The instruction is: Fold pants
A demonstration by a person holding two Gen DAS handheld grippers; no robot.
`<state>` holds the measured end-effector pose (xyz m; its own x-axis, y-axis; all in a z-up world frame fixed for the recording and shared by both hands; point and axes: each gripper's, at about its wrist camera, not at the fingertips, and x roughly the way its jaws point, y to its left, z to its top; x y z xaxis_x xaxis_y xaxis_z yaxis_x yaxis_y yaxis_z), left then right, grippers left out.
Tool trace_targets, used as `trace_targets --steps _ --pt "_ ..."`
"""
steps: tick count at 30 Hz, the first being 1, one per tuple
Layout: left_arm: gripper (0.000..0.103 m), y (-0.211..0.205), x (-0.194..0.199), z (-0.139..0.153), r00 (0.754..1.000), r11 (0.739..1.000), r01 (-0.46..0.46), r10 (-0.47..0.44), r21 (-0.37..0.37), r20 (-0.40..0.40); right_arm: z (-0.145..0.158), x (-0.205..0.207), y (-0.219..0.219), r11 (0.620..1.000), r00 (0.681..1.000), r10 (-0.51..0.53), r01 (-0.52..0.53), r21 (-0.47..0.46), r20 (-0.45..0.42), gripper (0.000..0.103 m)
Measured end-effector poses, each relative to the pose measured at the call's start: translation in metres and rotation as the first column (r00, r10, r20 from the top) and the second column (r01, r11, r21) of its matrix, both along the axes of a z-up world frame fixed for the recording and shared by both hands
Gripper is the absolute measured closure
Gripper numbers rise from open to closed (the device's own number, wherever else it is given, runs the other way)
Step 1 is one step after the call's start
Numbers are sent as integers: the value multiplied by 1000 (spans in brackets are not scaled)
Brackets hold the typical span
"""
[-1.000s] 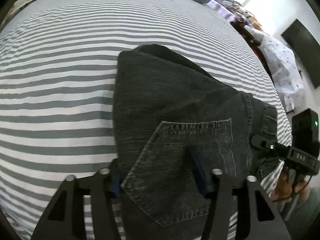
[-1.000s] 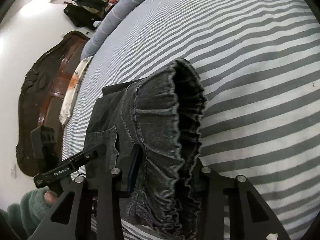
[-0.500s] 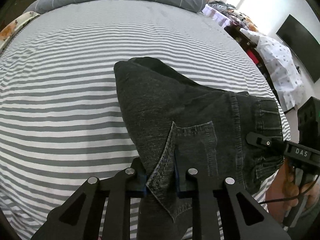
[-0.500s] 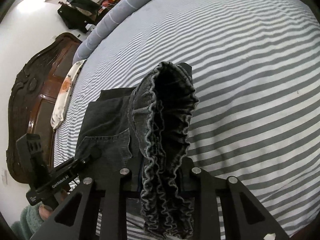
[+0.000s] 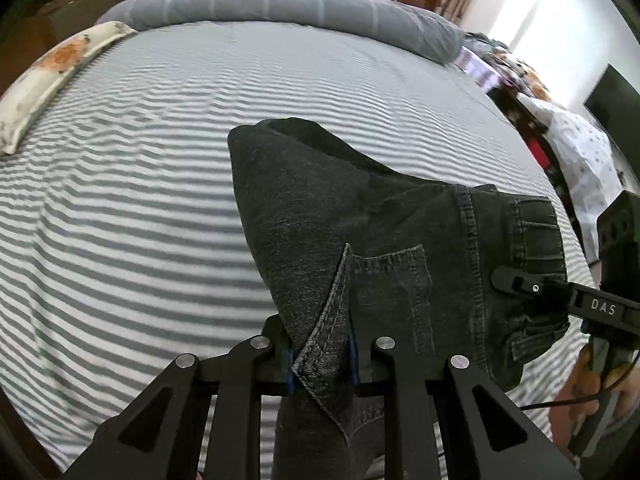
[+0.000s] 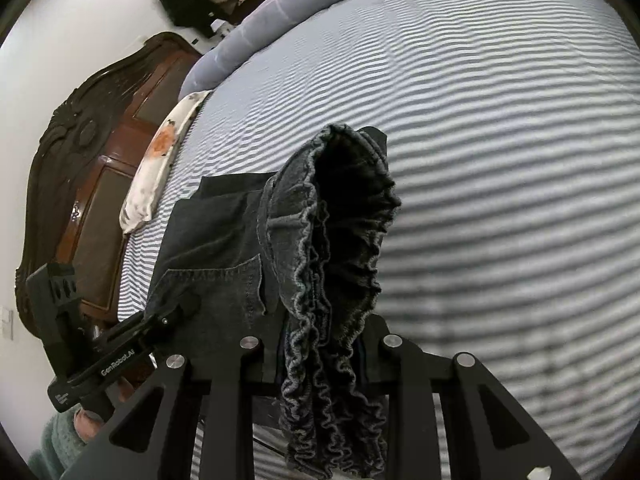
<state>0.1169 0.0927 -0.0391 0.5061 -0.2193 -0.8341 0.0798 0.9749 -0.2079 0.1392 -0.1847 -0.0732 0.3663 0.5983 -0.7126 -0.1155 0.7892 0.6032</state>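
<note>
The left claw [image 5: 322, 354] is clenched on the pocket edge of the dark pants [image 5: 360, 216] and the right claw [image 6: 320, 354] on their ruffled waistband, the pants lifted at lower centre over the striped bed [image 5: 120, 220].

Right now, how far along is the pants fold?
Done: the pants look already doubled over on the striped bed. In hand: left claw is shut on the back-pocket corner, right claw on the elastic waistband, that end raised. Left: carry it over, lay it flat, release.
</note>
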Motion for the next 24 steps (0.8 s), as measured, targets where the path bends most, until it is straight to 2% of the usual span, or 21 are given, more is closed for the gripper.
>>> trace_targets --steps 10,21,24 --pt "84 51 56 -5 998 997 -63 62 53 19 -1 75 65 999 999 50 -50 -5 0 79" --pt "83 71 99 -36 998 995 -61 64 81 -28 -26 117 85 996 998 49 -52 -67 -38 79" --pt "75 73 98 -46 997 994 -70 72 90 -22 -38 121 82 995 998 50 -53 -83 -41 76"
